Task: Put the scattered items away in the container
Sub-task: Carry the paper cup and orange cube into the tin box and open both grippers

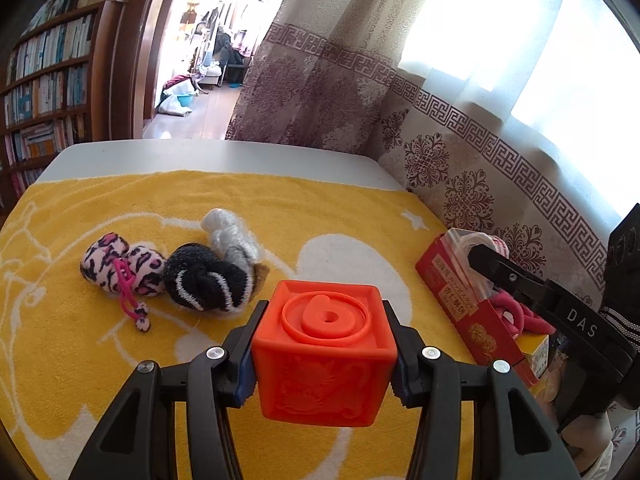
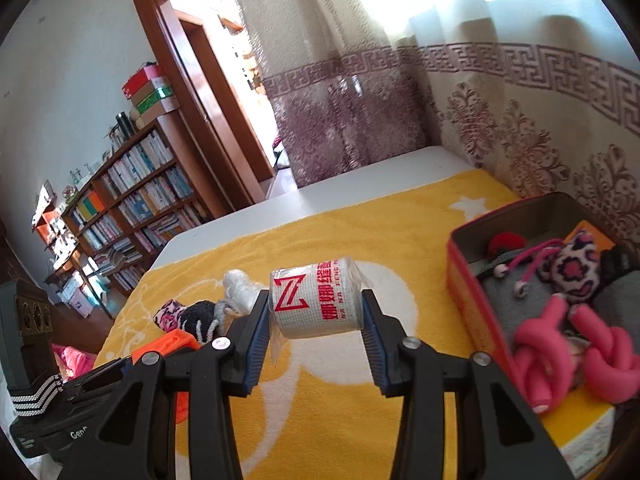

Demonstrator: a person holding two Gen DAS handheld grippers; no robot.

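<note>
Two items are in transit: the left gripper point(image 1: 324, 354) is clamped on an orange block point(image 1: 324, 354), the right gripper point(image 2: 316, 304) on a white spool point(image 2: 316, 304), both carried above the towel point(image 1: 60, 360), presumably toward the red tin point(image 2: 472, 304) at right.

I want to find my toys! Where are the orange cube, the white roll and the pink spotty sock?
Orange rubber cube point(image 1: 324, 354), left wrist view, front face.
White wrapped thread roll point(image 2: 316, 304), right wrist view, printed side.
Pink leopard-spotted fuzzy sock point(image 1: 120, 262), left wrist view, middle.
</note>
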